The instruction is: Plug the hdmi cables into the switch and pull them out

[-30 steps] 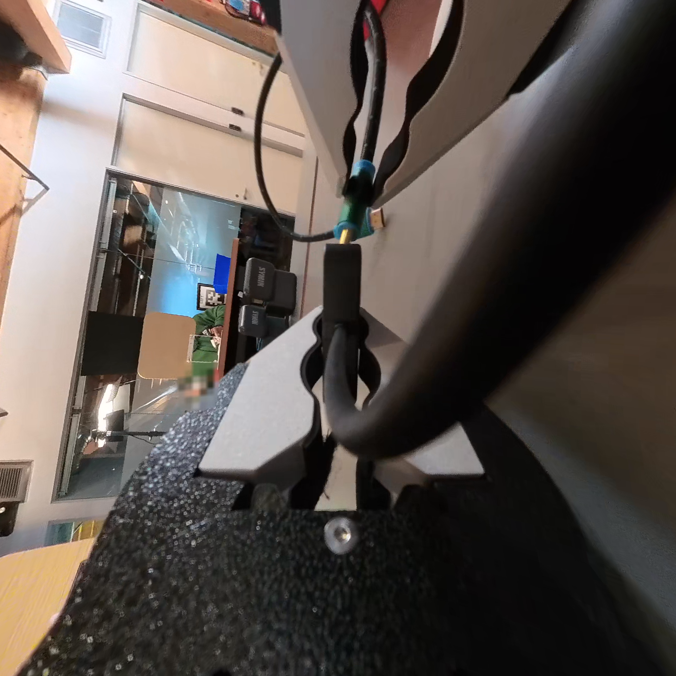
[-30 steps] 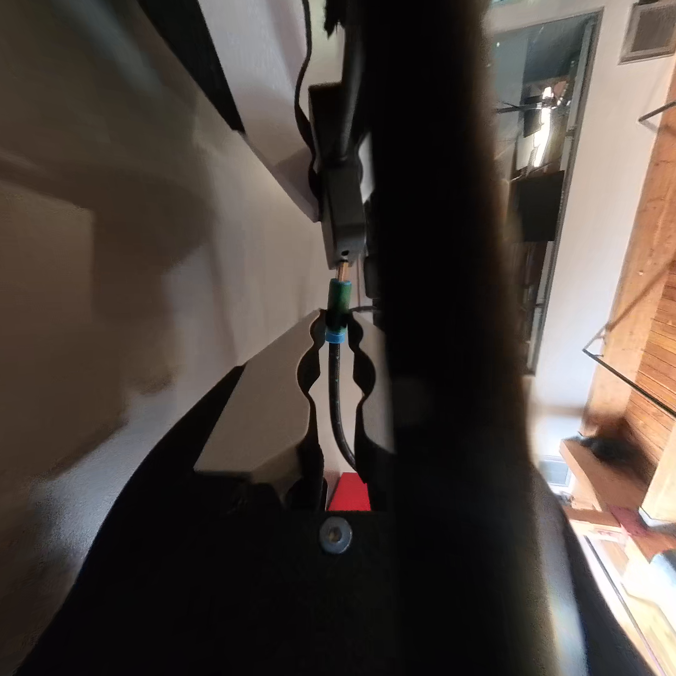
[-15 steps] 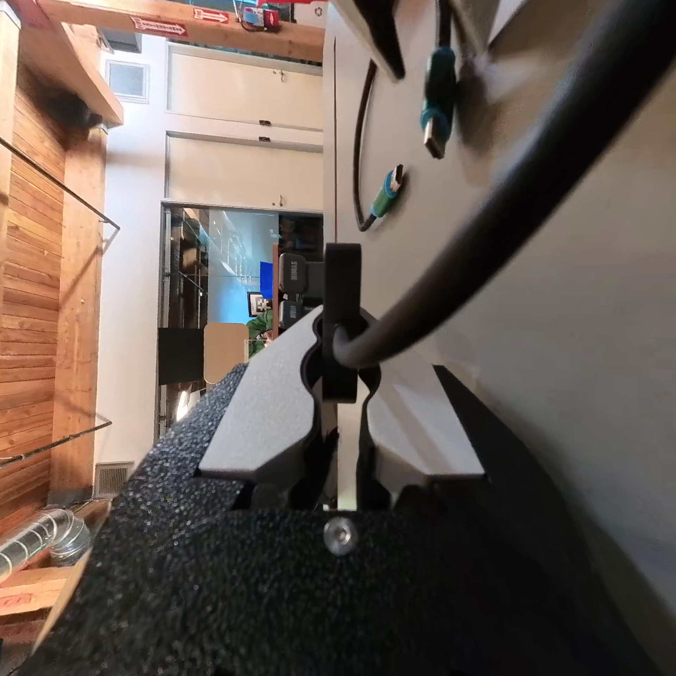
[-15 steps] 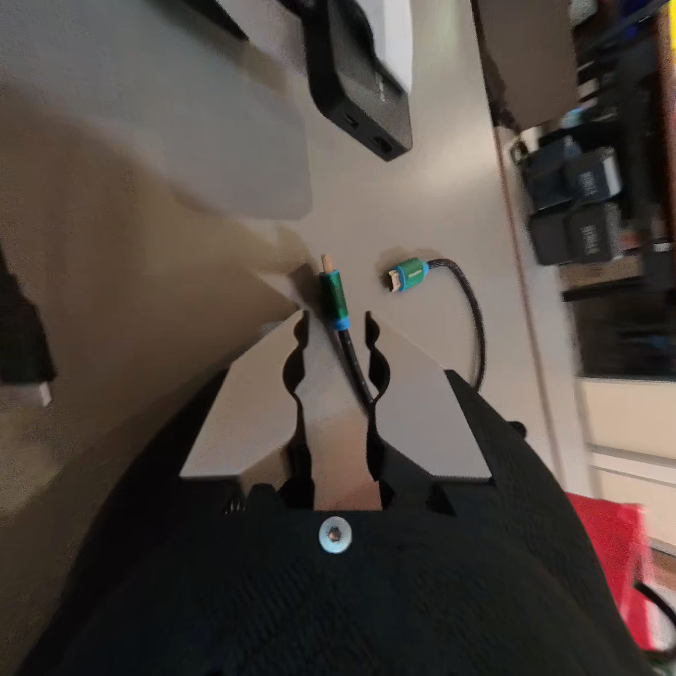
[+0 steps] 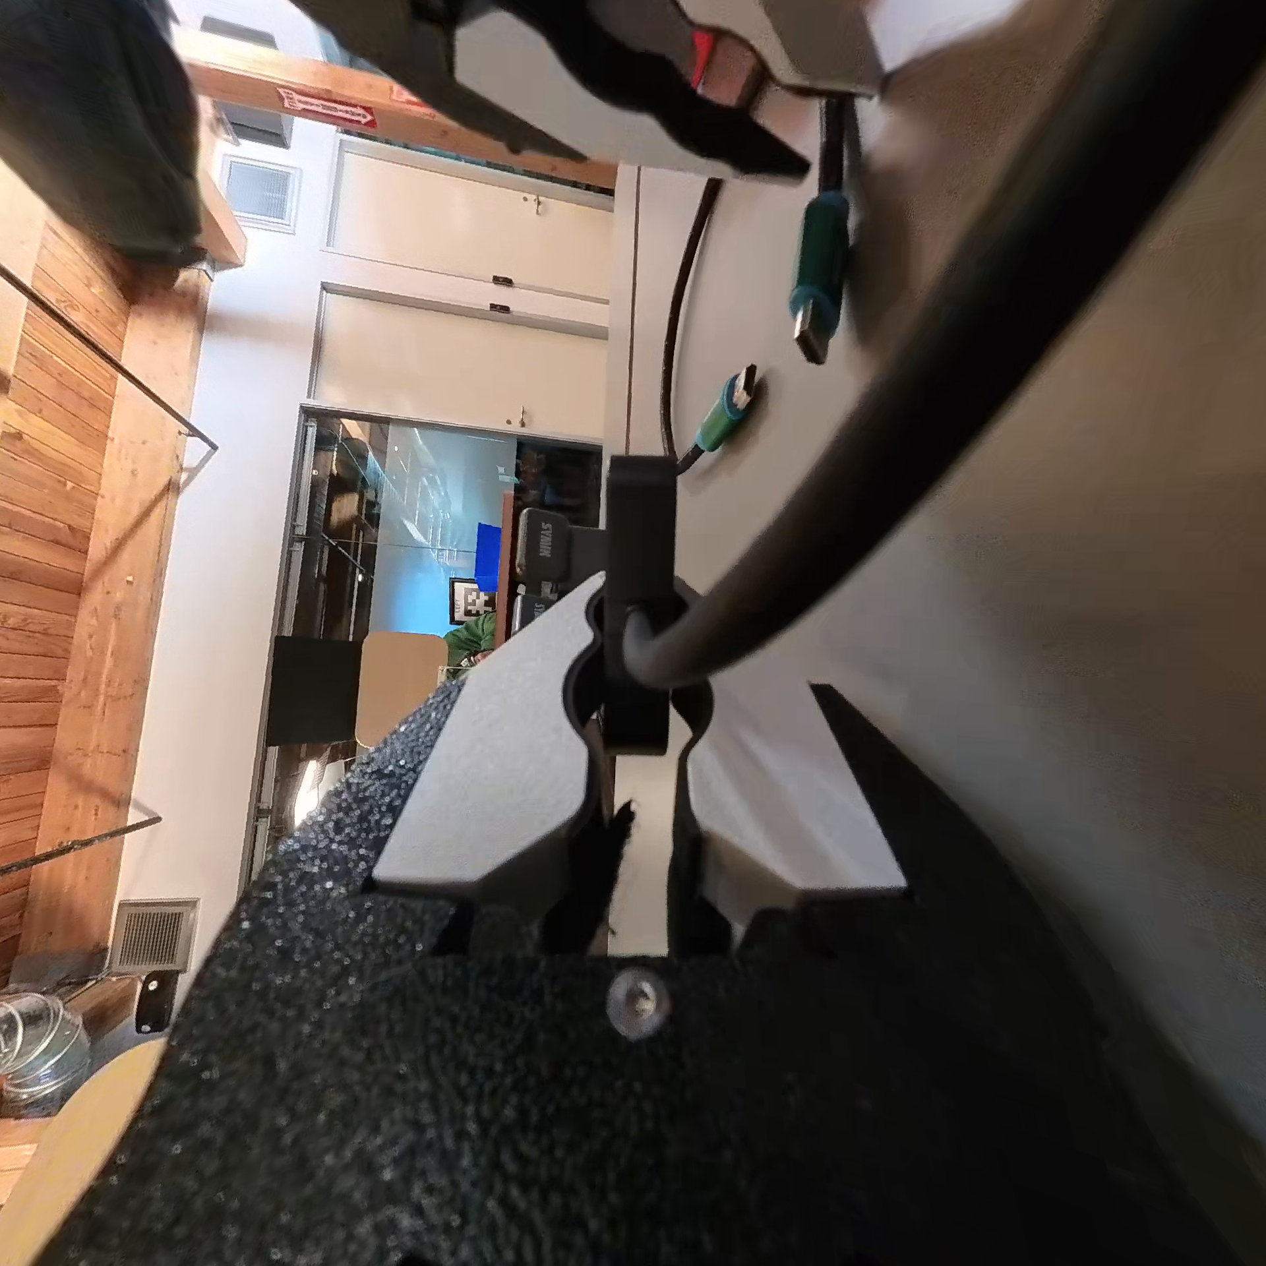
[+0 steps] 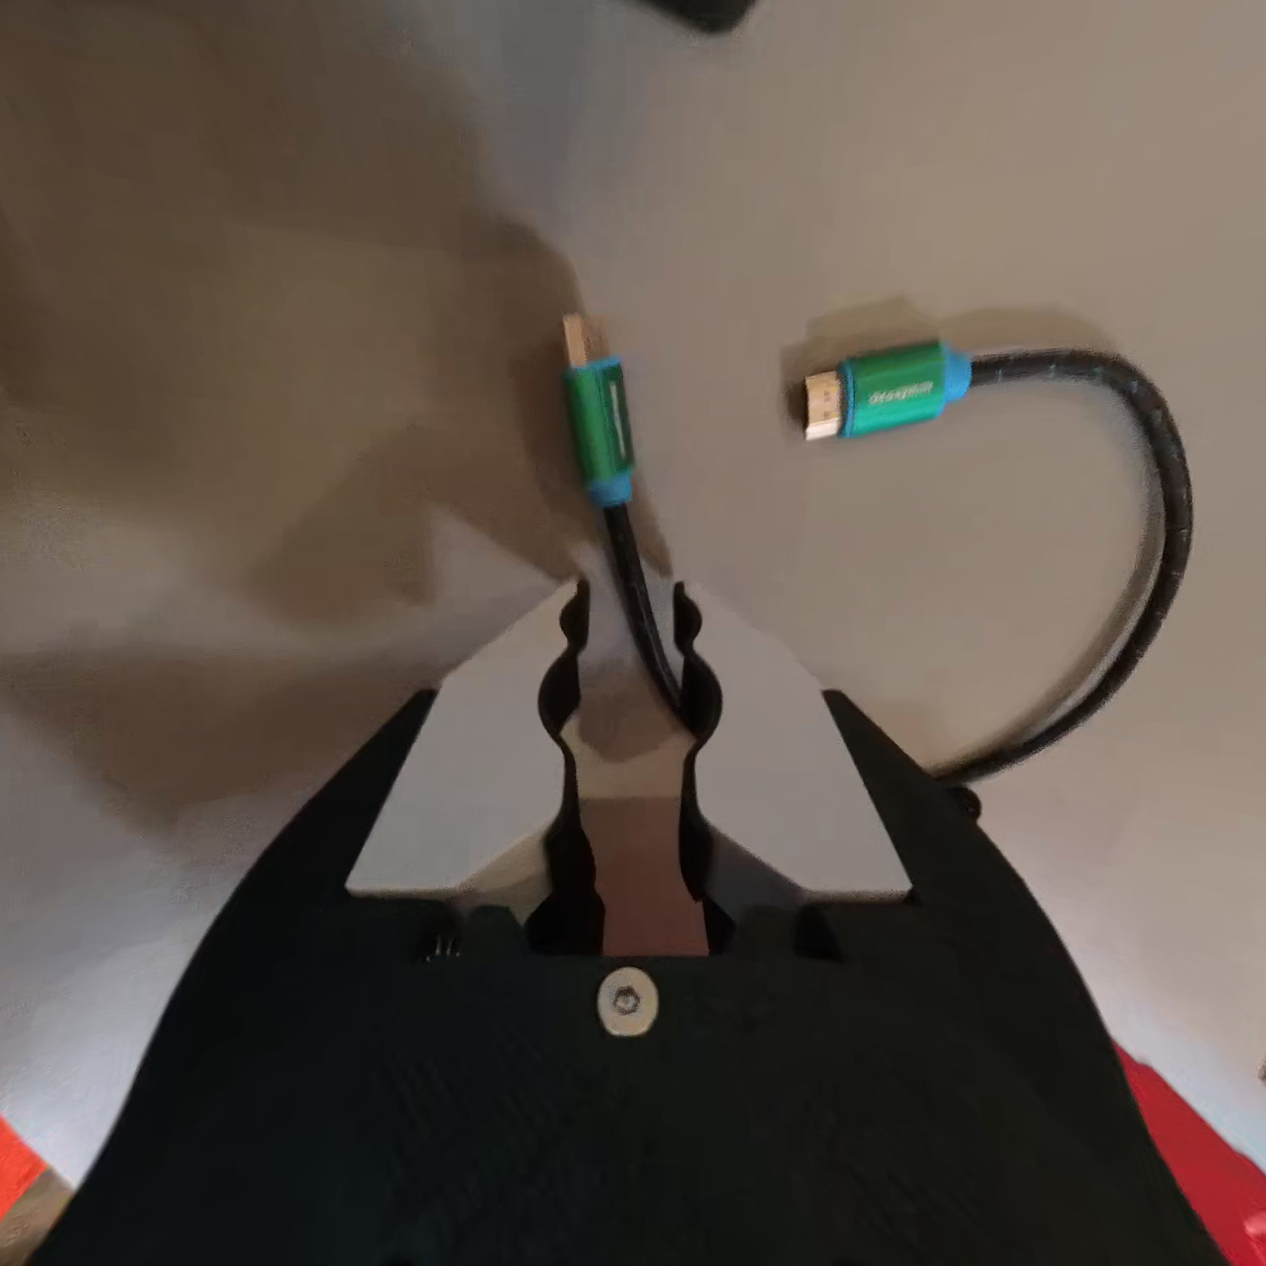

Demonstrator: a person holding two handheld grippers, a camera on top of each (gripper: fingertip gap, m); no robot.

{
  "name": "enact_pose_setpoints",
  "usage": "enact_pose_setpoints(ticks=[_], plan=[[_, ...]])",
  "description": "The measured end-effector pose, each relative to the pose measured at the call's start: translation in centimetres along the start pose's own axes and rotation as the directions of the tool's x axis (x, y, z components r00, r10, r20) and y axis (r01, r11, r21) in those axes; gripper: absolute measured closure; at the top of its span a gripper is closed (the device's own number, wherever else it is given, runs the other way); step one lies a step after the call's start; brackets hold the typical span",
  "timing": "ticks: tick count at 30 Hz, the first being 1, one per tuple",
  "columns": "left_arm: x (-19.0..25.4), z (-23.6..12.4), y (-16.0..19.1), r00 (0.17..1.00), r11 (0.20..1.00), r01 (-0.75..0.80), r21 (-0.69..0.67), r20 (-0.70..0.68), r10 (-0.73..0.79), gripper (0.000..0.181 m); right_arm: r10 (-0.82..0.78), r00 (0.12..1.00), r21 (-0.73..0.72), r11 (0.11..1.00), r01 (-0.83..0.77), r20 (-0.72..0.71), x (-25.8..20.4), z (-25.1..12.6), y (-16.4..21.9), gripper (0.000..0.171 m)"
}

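Observation:
My left gripper is shut on the black switch, seen edge-on, held just off the grey table. The switch's thick black lead arcs up to the right. My right gripper is open a little. A thin black cable runs loosely between its fingers, resting against the right one, and its green HDMI plug sticks out ahead, unplugged. A second green plug lies on the table to the right. Both plugs show in the left wrist view, below the right gripper.
A dark blurred edge, probably the switch, sits at the top of the right wrist view. Black boxes stand at the table's far edge. A red thing lies at the right gripper's lower right. Wooden wall and doorway lie beyond. The tips of one gripper are about 12 cm away from the tips of the other.
The green plug has come out of the switch. My right gripper has drawn back with it and its jaws have widened. My left gripper has swung the switch away.

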State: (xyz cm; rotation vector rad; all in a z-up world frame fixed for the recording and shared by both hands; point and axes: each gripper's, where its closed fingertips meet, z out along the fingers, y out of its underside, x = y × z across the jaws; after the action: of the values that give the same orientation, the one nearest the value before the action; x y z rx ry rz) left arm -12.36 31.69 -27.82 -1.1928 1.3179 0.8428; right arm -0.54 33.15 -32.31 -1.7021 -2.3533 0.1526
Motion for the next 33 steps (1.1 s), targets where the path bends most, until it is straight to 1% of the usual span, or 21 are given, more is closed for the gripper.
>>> enact_pose_setpoints(ticks=[2, 5, 7, 9, 11, 13, 15, 17, 20, 22, 24, 26, 27, 28, 29, 32, 33], plan=[[-0.1, -0.1, 0.0, 1.0, 1.0, 0.003, 0.005, 0.006, -0.003, 0.171, 0.009, 0.999, 0.04, 0.999, -0.011, 0.05, 0.0, 0.0, -0.6, 0.148], [-0.2, -0.2, -0.3, 1.0, 1.0, -0.012, 0.017, 0.017, 0.011, 0.171, 0.01, 0.992, 0.018, 1.0, -0.012, 0.123, -0.4, 0.2, -0.1, 0.151], [-0.1, -0.2, -0.5, 0.999, 0.999, -0.031, 0.026, 0.018, 0.03, 0.171, 0.037, 0.981, 0.019, 0.999, -0.041, 0.191, -0.8, 0.2, -0.1, 0.151], [0.1, -0.2, -0.6, 0.999, 0.999, -0.039, 0.03, 0.01, 0.039, 0.171, 0.082, 0.969, 0.01, 0.996, -0.087, 0.233, -0.9, 0.1, 0.0, 0.165], [0.0, -0.2, -0.4, 0.999, 0.999, -0.039, 0.024, 0.014, 0.038, 0.171, 0.137, 0.959, 0.008, 0.99, -0.143, 0.249, -1.0, 0.2, -0.2, 0.166], [-0.1, -0.3, -0.3, 1.0, 1.0, -0.021, 0.023, 0.015, 0.021, 0.171, 0.168, 0.969, 0.007, 0.985, -0.172, 0.183, -0.9, 0.2, -0.2, 0.166], [-0.1, -0.2, -0.1, 1.0, 1.0, -0.008, 0.014, 0.013, 0.008, 0.171, 0.152, 0.985, 0.023, 0.988, -0.154, 0.079, -1.0, 0.1, -0.3, 0.167], [-0.1, -0.2, -0.1, 1.0, 1.0, -0.006, 0.004, 0.012, 0.006, 0.171, 0.147, 0.988, 0.071, 0.987, -0.144, -0.039, -1.1, -0.4, -0.8, 0.167], [0.1, -0.2, -0.2, 1.0, 1.0, -0.022, -0.007, 0.003, 0.022, 0.171, 0.224, 0.957, 0.164, 0.967, -0.195, -0.182, -1.1, -1.6, -1.8, 0.167], [0.5, -0.2, -0.4, 0.998, 0.998, -0.058, -0.008, -0.009, 0.058, 0.171, 0.286, 0.931, 0.196, 0.95, -0.244, -0.226, -1.4, -1.9, -2.0, 0.167], [0.8, -0.2, -0.6, 0.996, 0.996, -0.089, -0.006, -0.016, 0.089, 0.171, 0.324, 0.925, 0.177, 0.94, -0.291, -0.197, -2.7, -1.4, -1.9, 0.167], [1.1, -0.3, -0.8, 0.995, 0.995, -0.096, 0.005, -0.026, 0.097, 0.171, 0.315, 0.939, 0.181, 0.94, -0.289, -0.137, -4.1, -0.8, -2.5, 0.166], [1.2, -0.3, -0.8, 0.995, 0.995, -0.095, 0.008, -0.031, 0.095, 0.171, 0.304, 0.948, 0.188, 0.941, -0.282, -0.1, -4.7, -0.6, -2.8, 0.164], [1.2, -0.3, -0.8, 0.995, 0.996, -0.093, 0.01, -0.033, 0.093, 0.171, 0.299, 0.952, 0.2, 0.939, -0.281, -0.066, -5.0, -0.6, -3.1, 0.157], [1.2, -0.4, -0.8, 0.995, 0.996, -0.09, 0.013, -0.036, 0.09, 0.171, 0.29, 0.957, 0.224, 0.934, -0.277, -0.026, -5.2, -0.8, -3.5, 0.15], [1.2, -0.5, -0.8, 0.996, 0.997, -0.082, 0.017, -0.034, 0.082, 0.171, 0.304, 0.947, 0.328, 0.888, -0.321, 0.103, -5.2, -1.4, -5.1, 0.142], [1.2, -0.5, -0.8, 0.996, 0.997, -0.079, 0.02, -0.035, 0.08, 0.171, 0.315, 0.937, 0.343, 0.872, -0.349, 0.152, -5.2, -1.5, -5.4, 0.142]])
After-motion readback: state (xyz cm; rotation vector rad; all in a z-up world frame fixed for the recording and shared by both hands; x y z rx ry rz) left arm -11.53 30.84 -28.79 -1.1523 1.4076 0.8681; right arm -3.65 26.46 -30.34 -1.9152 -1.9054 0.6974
